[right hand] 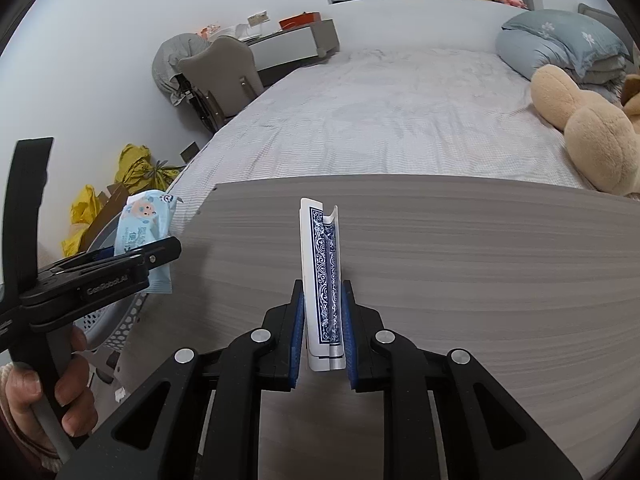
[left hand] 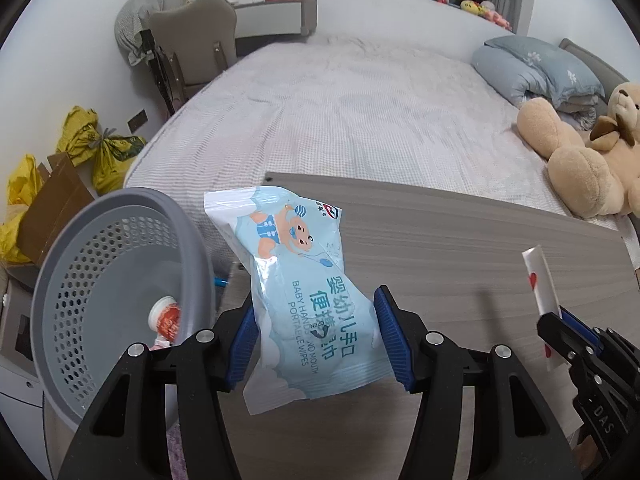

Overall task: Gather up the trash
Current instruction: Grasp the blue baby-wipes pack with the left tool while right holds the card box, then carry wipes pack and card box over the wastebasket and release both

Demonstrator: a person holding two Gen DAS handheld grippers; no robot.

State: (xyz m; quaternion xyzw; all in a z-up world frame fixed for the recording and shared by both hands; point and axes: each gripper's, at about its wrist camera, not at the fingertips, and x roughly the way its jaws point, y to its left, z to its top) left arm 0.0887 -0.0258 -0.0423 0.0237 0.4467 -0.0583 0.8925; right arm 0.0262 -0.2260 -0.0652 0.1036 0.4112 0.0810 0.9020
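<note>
My left gripper (left hand: 316, 336) is shut on a light blue baby wipes pack (left hand: 296, 280) and holds it above the grey wood table (left hand: 460, 248), just right of a grey perforated trash basket (left hand: 100, 280). The basket holds a small red and white cup (left hand: 166, 316). My right gripper (right hand: 323, 320) is shut on folded playing cards (right hand: 322, 272) with blue patterned backs, held upright over the table (right hand: 480, 260). The right gripper (left hand: 568, 338) and its cards (left hand: 540, 280) show at the right of the left wrist view. The left gripper (right hand: 132, 258) with the wipes pack (right hand: 144, 228) shows at the left of the right wrist view.
A bed (left hand: 360, 100) lies beyond the table, with a plush bear (left hand: 580, 152) and blue pillows (left hand: 536, 68) at its right. Yellow bags (left hand: 100, 148) and a cardboard box (left hand: 52, 208) sit on the floor at left. A chair (left hand: 196, 40) stands by a desk.
</note>
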